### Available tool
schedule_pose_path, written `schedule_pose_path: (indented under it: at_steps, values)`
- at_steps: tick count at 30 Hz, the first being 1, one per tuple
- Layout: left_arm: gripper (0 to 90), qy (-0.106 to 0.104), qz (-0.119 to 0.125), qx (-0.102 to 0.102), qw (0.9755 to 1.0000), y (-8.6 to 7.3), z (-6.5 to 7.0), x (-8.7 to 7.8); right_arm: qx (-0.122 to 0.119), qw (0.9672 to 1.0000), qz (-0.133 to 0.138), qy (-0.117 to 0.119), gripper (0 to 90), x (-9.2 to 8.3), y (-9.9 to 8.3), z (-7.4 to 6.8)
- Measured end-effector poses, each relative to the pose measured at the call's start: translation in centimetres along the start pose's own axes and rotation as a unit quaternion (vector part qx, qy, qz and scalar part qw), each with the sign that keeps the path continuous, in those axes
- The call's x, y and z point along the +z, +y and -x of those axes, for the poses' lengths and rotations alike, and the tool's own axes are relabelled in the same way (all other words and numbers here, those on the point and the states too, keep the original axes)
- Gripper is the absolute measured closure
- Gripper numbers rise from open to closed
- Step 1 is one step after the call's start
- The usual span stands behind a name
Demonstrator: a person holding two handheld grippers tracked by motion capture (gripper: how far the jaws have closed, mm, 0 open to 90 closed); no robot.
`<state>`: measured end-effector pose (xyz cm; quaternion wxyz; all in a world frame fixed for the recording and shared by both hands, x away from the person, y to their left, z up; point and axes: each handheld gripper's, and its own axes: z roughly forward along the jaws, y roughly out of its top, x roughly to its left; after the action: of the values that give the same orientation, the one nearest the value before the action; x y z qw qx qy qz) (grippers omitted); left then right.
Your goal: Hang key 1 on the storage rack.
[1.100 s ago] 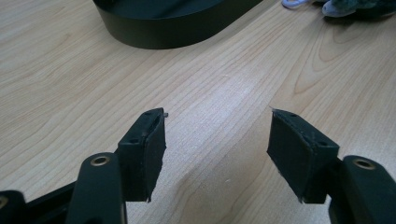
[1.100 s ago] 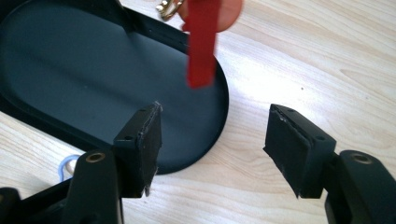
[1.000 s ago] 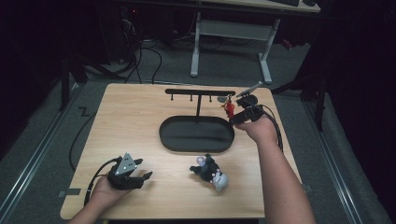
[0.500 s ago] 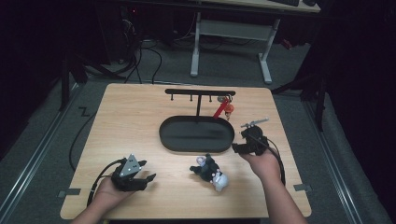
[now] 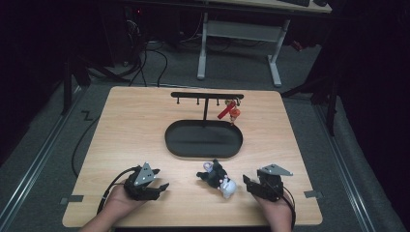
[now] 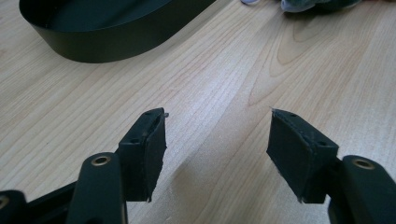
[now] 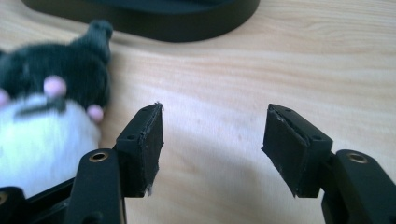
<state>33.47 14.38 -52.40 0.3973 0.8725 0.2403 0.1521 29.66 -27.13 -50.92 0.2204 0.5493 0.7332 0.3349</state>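
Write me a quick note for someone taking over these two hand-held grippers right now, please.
Left gripper: open, empty, at the front left of the table.
Right gripper: open, empty, just right of the plush toy, not touching it.
Done: red charm hangs at the right end of the rack, behind the empty black tray.
Left: plush toy lies loose in front of the tray; probably the next pick.

we see left gripper (image 6: 217,140) jaws apart over bare wooden table (image 6: 224,84), nothing between pads. black oval tray (image 6: 112,42) at upper left. edge of plush toy (image 6: 308,4) at top right.
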Motion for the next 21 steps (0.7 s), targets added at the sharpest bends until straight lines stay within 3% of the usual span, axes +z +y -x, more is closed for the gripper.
schedule_pose_path:
  at_steps: [4, 13, 21]
  values:
    - [37.3, -0.005, 0.0, 0.001, 1.0, 0.1, 0.1, 0.1, -0.037, 0.9992, -0.014, -0.011, 37.9, -0.3, -1.0, -0.4]
    - [37.3, -0.006, 0.002, 0.002, 1.0, 0.2, 0.2, 0.0, -0.047, 0.995, -0.088, 0.01, 38.7, -0.5, -0.6, -1.8]
    - [37.2, -0.01, 0.002, 0.003, 0.9999, -0.1, 0.0, -0.1, -0.061, 0.9846, -0.162, 0.019, 37.1, -0.6, -0.1, -3.3]
